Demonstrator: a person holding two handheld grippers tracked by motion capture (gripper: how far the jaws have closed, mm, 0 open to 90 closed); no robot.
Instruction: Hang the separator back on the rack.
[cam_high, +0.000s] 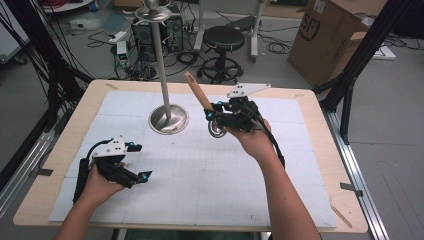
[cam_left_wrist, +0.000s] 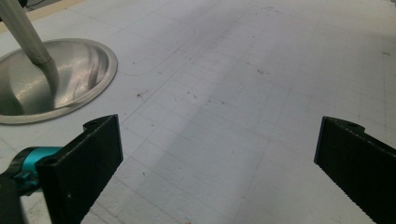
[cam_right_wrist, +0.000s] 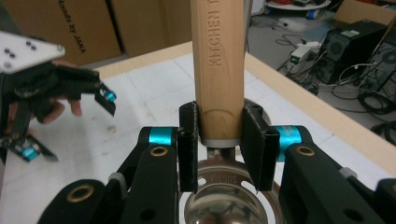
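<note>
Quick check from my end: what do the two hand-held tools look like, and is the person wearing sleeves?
Both are black, with flat black jaws and teal accents at the joints. The left tool and the right tool each carry a pale three-cornered plate on top with small dark dots. A black cable trails from each along the forearm. No sleeves show; forearms are bare.

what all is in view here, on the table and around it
wooden-handled steel ladle: 1, tan handle and silver bowl, held above the table's middle
steel stand with round base and tall pole: 1, silver, far-left part of the mat
white gridded mat: 1, white, covers the tabletop
light wooden table: 1, tan, centre
black round stool: 1, black, on the floor beyond the table
cardboard box: 1, brown, on the floor, far right
cables and electronics: several, dark, on the floor behind the stand
left gripper: 1, black, open, low over the mat's left side
right gripper: 1, black, shut on the ladle handle
</note>
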